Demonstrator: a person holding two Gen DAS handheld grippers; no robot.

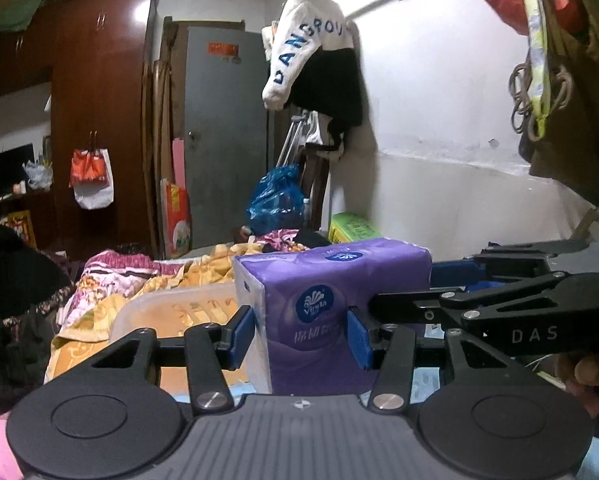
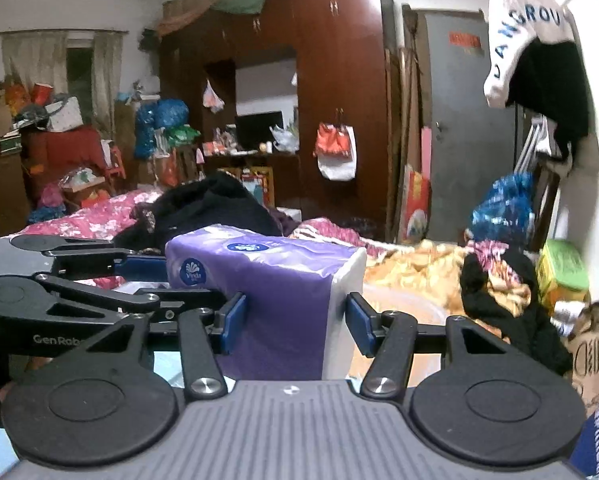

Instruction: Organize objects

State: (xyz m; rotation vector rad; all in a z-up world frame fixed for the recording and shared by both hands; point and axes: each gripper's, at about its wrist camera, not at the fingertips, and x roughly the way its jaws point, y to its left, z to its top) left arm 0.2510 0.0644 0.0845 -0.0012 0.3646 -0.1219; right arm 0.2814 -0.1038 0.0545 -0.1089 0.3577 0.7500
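Note:
A purple Vinda tissue pack (image 1: 327, 292) is held up above the bed. My left gripper (image 1: 301, 332) is shut on its near end, with a blue pad on each side. My right gripper (image 2: 295, 322) is shut on the other end of the same pack (image 2: 271, 280). Each gripper shows in the other's view: the right one (image 1: 499, 304) comes in from the right, the left one (image 2: 99, 292) from the left. A clear plastic tub (image 1: 171, 312) lies on the bed just beyond and below the pack; its rim also shows in the right wrist view (image 2: 403, 300).
The bed carries a yellow patterned blanket (image 1: 111, 312), pink floral bedding (image 2: 99, 216) and black clothes (image 2: 211, 204). A green box (image 1: 353, 226) sits by the white wall. A dark wardrobe (image 2: 339, 92), a grey door (image 1: 223, 132) and hanging bags (image 1: 555, 60) surround the bed.

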